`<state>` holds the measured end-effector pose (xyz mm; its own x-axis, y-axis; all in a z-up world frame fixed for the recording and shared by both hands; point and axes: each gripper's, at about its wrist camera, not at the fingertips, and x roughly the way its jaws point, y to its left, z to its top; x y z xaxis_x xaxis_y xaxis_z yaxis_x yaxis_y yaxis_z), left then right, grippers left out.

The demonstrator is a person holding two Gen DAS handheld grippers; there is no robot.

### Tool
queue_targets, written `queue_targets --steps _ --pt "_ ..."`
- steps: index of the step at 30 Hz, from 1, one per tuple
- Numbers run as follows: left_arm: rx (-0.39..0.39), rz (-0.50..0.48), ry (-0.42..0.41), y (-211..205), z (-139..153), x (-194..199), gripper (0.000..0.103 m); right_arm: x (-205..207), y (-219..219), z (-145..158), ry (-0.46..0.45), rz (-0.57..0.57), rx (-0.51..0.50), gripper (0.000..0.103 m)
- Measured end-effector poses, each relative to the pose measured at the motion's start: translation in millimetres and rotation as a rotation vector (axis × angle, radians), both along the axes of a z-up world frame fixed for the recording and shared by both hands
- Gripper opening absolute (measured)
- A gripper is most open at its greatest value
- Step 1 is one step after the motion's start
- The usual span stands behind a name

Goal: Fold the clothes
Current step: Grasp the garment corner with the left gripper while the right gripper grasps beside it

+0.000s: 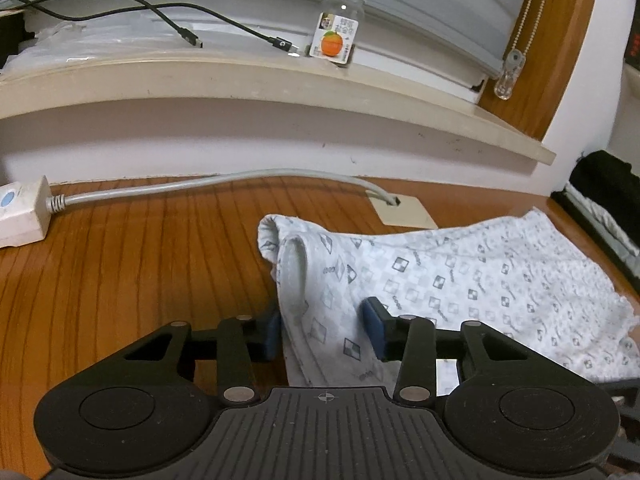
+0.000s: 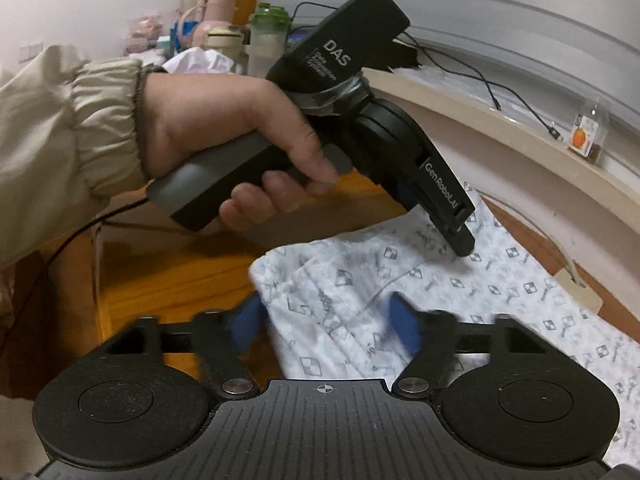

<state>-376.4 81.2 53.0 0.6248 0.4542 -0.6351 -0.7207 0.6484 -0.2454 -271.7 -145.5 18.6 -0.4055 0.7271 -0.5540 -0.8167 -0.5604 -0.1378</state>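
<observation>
on the wooden table: a white patterned garment lies partly gathered, its elastic waistband rolled up at the near-left edge.
left gripper: blue pads spread wide, straddling the waistband edge, pinching nothing.
right gripper: pads spread over the same end of the cloth, blurred.
risk, slip: closing on one thin layer could let the fabric slide out.
risk, uneven fold: both tools crowd one corner, so the fold may skew.
risk, snag: the grey cable lies near.

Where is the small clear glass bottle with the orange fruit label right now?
The small clear glass bottle stands upright on the beige window ledge, right of the black cable's plug; the right wrist view shows it far right.
</observation>
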Motion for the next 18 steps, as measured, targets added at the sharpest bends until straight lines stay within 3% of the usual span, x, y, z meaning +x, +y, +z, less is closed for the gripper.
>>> queue_targets --steps 1,4,10,15,18 --pt "-0.004 0.002 -0.004 0 0 0 0.042 1 1 0 0.001 -0.012 0.003 0.036" --pt "-0.029 0.0 -0.026 0 -2 0 0.031 3 1 0 -0.01 -0.034 0.021 0.024" --pt "0.015 0.041 -0.045 -12 8 7 0.017 28 -13 23 0.034 -0.089 0.113 0.02" --pt "0.086 0.006 -0.104 -27 46 30 0.016 49 -24 42 0.072 -0.135 0.189 0.019" --pt "0.133 -0.051 -0.129 -36 76 62 0.016 64 -32 55 0.092 -0.166 0.236 0.019"
